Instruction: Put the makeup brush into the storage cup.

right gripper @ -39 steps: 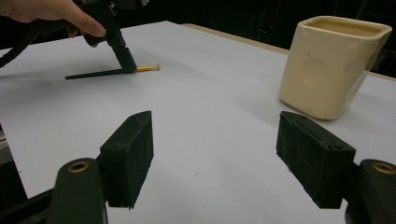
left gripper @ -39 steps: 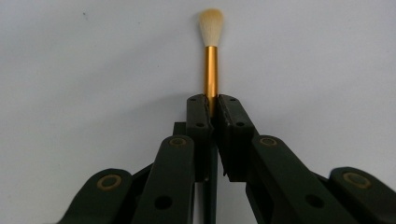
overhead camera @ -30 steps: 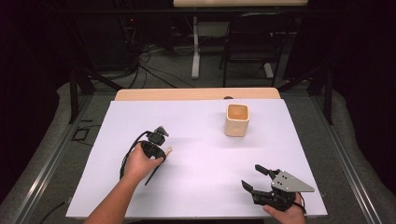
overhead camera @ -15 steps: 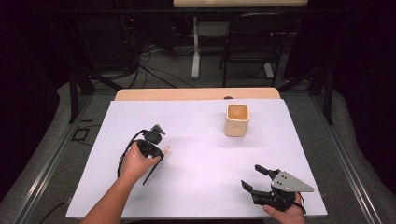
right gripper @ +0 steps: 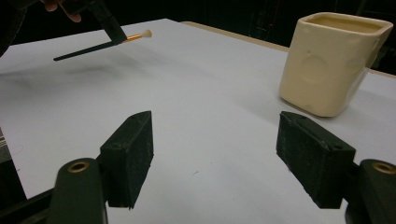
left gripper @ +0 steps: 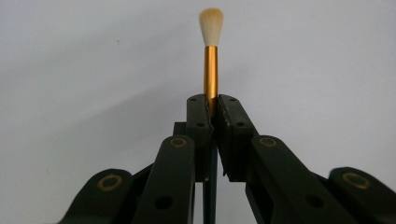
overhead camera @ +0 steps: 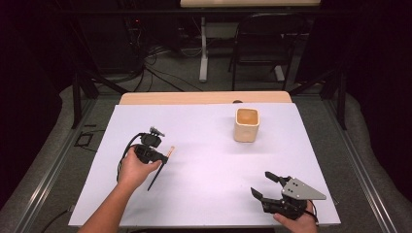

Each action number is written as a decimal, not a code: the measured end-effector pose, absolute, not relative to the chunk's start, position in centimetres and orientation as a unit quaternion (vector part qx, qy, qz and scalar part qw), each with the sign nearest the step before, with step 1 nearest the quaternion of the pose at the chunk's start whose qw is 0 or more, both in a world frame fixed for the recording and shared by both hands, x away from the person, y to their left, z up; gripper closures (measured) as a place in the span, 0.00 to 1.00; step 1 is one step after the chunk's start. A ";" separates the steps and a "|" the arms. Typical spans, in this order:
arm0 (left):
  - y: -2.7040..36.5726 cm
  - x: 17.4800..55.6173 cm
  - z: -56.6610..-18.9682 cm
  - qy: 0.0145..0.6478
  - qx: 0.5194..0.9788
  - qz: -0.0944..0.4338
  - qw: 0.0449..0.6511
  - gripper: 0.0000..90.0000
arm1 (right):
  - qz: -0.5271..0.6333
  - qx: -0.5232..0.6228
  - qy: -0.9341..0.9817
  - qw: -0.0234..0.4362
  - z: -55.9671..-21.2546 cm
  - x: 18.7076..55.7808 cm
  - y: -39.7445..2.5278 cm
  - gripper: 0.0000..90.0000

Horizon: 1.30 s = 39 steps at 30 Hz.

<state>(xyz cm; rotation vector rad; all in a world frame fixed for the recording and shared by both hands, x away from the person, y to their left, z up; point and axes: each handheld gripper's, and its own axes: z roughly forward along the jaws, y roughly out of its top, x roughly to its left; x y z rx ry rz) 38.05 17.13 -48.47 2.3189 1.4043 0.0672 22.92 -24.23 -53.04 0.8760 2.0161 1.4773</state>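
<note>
Left tool [left gripper: 212, 109]: jaws together, clamped on the brush [left gripper: 211, 70] at the lower end of its gold ferrule; in the high view it sits over the left half of the table [overhead camera: 204, 179], held in the person's left hand [overhead camera: 133, 170].
Brush: pinched between the two jaw pads, its cream bristle tip sticking out well past the jaw tips, its dark handle running back under the tool. In the right gripper view it hangs clear above the white sheet, with a soft shadow under it, handle end slightly lower than the tip.
Brush height: off the table, as far as that far-off view lets me judge.
Right tool [right gripper: 215, 149]: jaws wide apart, nothing between them, low over the near right corner of the table.
Cup [overhead camera: 247, 124]: cream, squarish, upright on the far right part of the table, well apart from both tools and from the brush.
</note>
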 end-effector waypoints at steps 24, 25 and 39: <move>17.4 36.3 -46.8 0.484 0.818 0.047 0.307 0.93 | 0.538 0.320 0.740 0.245 -53.1 22.9 -24.2 0.30; 17.4 36.3 -46.8 0.484 0.818 0.047 0.307 0.93 | 0.536 0.320 0.742 0.245 -53.1 22.9 -24.3 0.30; 17.0 34.6 -45.7 0.458 0.809 0.062 0.364 0.93 | 0.539 0.322 0.740 0.242 -53.2 23.0 -24.1 0.30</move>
